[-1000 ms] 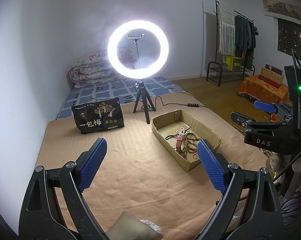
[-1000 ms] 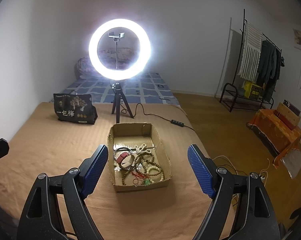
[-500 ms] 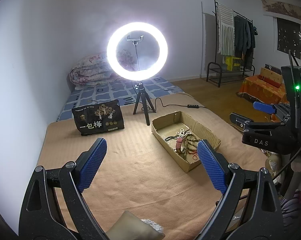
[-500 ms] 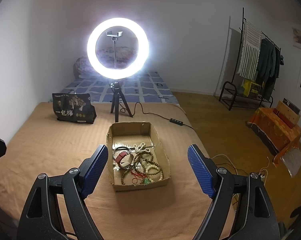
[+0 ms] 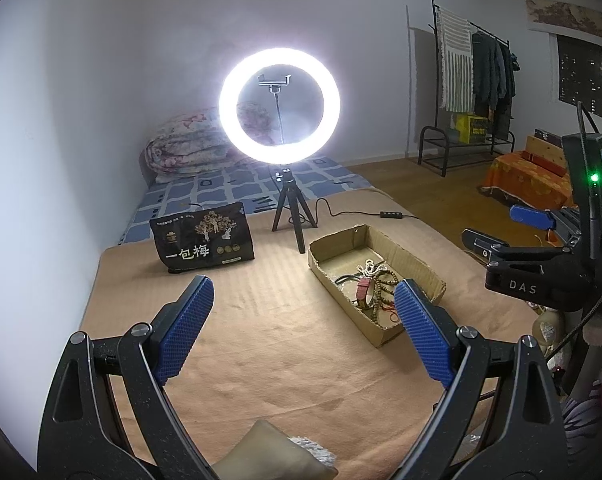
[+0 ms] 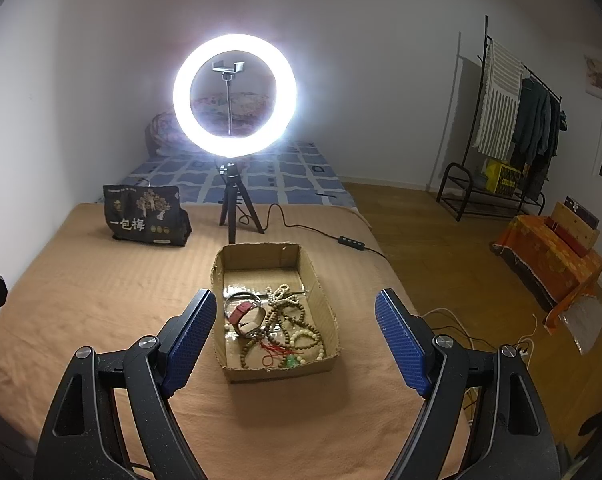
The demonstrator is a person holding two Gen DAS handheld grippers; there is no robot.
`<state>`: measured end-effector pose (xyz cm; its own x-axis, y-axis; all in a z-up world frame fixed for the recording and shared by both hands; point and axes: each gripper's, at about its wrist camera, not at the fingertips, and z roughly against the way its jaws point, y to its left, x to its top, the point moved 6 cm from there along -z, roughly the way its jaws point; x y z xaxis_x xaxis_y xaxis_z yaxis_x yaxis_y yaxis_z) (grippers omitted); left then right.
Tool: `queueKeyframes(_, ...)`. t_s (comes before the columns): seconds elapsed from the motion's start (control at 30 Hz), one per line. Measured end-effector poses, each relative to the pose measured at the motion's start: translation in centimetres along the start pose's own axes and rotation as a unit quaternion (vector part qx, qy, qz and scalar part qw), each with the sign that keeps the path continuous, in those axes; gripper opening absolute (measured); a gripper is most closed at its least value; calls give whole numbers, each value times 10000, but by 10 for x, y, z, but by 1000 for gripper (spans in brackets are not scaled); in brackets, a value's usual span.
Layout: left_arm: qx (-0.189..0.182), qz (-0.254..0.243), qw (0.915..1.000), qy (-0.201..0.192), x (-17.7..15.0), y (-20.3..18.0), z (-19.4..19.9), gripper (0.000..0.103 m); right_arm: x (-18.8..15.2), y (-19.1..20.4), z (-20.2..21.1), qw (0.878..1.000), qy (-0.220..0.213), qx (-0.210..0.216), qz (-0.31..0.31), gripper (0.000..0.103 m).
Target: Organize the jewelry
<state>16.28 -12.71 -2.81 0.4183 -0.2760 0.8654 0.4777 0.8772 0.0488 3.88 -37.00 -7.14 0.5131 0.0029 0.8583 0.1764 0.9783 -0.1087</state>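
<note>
A shallow cardboard box (image 6: 317, 296) lies on the tan bed cover (image 6: 101, 300). It holds a tangle of jewelry: bead strings (image 6: 297, 320), a watch with a red strap (image 6: 247, 318), a dark bangle (image 6: 241, 298) and a green pendant (image 6: 292, 361). My right gripper (image 6: 291, 340) is open and empty, above the near end of the box. My left gripper (image 5: 301, 320) is open and empty, to the left of the box (image 5: 417, 268). The right gripper's body (image 5: 541, 276) shows at the right of the left wrist view.
A lit ring light (image 6: 235, 96) on a small tripod (image 6: 233, 208) stands behind the box, its cable and switch (image 6: 351, 242) trailing right. A black snack bag (image 6: 147, 220) stands at the back left. A folded quilt (image 5: 189, 148), clothes rack (image 6: 513, 128) and orange-covered low table (image 6: 549, 256) lie beyond.
Both grippers have drifted slightly; the box and ring light sit a little lower in the right wrist view. Nothing was grasped or released.
</note>
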Motion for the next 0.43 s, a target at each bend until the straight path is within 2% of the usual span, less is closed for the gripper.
queueKeyframes(0.27,24,-3,10000,-6,-1,0,0,94,-1,2,-1,10000,27,19,31,82)
queueKeyframes(0.43,119,-73,9998,-139,1,2,1,94,0,3,-2,10000,45,22,54,82)
